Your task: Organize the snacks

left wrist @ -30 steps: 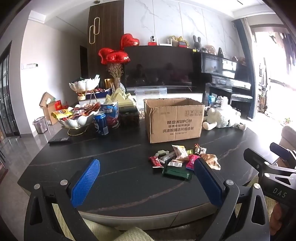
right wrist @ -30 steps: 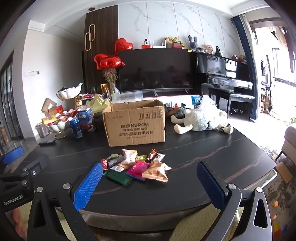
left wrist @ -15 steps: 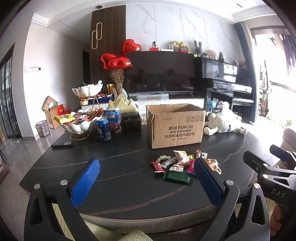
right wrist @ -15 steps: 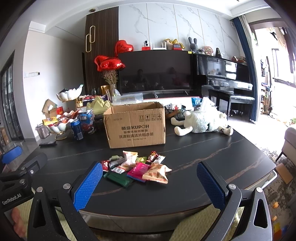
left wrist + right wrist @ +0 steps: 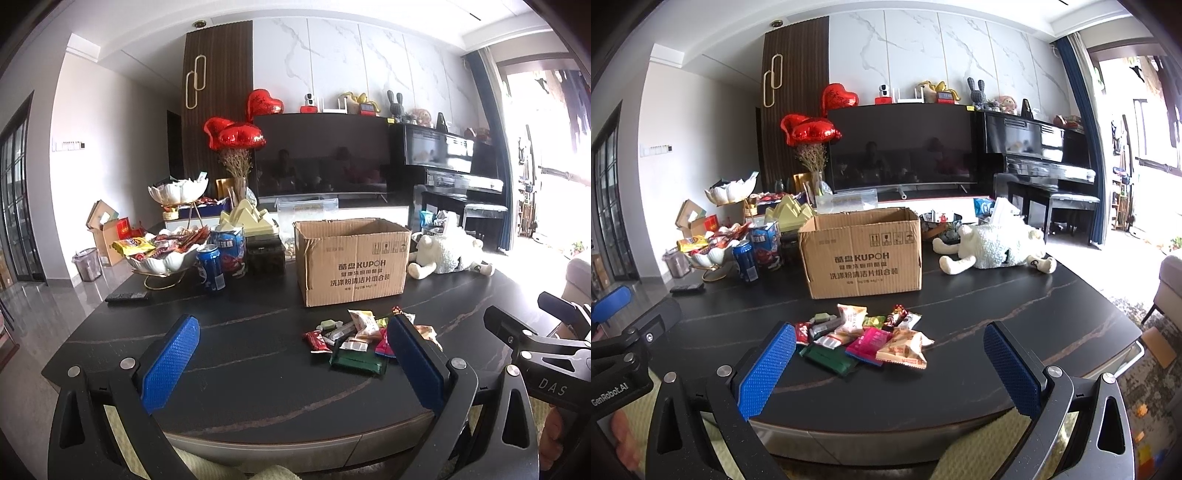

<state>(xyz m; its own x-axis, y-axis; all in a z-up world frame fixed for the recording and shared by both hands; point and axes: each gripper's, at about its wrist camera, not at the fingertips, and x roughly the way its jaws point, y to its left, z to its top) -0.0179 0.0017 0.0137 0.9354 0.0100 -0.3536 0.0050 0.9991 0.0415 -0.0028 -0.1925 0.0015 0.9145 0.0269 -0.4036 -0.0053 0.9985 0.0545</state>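
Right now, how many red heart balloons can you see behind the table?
3: two side by side above the dried flowers, one left of the other, and a third higher, by the TV's top corner. More may be hidden.

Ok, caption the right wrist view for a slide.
Open right gripper poised before loose snacks and cardboard box.

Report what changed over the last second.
Nearly nothing: both cameras drifted slightly. The left gripper and right gripper are open as before, holding nothing. The snack pile and cardboard box stayed put.
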